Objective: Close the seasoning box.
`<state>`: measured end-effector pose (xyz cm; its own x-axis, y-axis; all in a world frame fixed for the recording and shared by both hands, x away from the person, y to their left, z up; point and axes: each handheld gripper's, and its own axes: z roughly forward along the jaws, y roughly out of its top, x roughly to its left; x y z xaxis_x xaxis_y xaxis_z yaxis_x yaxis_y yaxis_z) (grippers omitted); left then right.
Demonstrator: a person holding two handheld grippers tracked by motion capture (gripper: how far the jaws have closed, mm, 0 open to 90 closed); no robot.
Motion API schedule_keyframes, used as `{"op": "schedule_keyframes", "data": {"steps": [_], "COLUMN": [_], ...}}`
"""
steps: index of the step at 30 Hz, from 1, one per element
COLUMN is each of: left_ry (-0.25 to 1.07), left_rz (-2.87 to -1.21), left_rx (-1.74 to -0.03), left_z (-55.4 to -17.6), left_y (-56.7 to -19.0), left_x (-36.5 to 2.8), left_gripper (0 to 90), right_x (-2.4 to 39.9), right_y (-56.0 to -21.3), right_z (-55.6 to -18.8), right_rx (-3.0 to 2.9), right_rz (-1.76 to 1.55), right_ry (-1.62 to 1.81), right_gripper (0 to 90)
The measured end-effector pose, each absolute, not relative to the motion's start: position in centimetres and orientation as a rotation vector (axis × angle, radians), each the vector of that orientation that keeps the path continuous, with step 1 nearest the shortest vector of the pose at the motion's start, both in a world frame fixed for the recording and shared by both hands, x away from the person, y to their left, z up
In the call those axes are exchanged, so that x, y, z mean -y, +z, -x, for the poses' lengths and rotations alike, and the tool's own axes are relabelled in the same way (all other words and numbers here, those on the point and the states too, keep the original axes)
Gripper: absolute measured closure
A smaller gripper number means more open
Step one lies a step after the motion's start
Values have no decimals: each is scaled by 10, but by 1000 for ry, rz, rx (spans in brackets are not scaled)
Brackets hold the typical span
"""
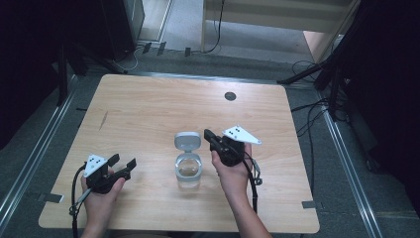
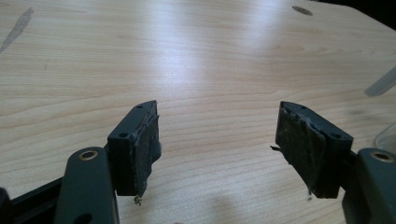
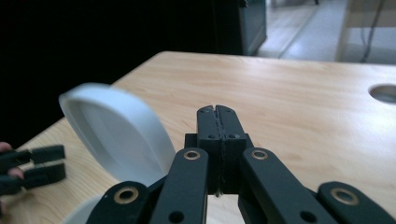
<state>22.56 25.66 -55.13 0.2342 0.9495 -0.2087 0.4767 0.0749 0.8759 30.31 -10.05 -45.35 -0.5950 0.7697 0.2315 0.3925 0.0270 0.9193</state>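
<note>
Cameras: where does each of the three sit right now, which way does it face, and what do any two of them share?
High view: above the person's side, facing forward and down on the table; both forearms and hands enter from the bottom.
Left gripper view: rides the left gripper, looking along its parted jaws across bare wood.
Right gripper view: rides the right gripper, jaws closed, facing the container's open white lid.
Shared: high and right gripper views both show that lid.
</note>
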Motion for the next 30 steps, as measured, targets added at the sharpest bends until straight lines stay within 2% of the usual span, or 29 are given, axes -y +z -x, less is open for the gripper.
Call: {"op": "schedule_keyframes", "data": {"steps": [5,14,17,19,22,24,27,30], "left_ry": [624,626,626,629,631,633,633,633], "left_rz": [-1557,-1557,-1558,-1561,-1568,-1573,-1572,-1569], "left_rx": [-1392,-1397,-1396,-1395,-1392,-1389,-1388,-1388], "left_z": [-227,-227,-227,-227,-226,-226,-226,-226], "left_y": [-551,-551,-551,-551,-551,-551,-551,-551], "left_x": [-256,-255,-254,-254,-254,-254,-253,-253], "left_gripper": [314,311,308,307,307,305,303,302], "right_x": [95,96,105,114,127,136,155,172], "right_y": [-442,-441,-449,-456,-464,-469,-480,-491], "right_z": [-307,-276,-271,-269,-267,-266,-264,-264], "right_rx": [-2010,-2060,-2049,-2029,-2008,-2007,-1993,-1949], "right_rz": [-1119,-1020,-1029,-1045,-1085,-1103,-1128,-1176], "right_ry": [1658,1659,1633,1626,1590,1566,1568,1518], "right_gripper": [900,900,852,739,407,260,181,190]}}
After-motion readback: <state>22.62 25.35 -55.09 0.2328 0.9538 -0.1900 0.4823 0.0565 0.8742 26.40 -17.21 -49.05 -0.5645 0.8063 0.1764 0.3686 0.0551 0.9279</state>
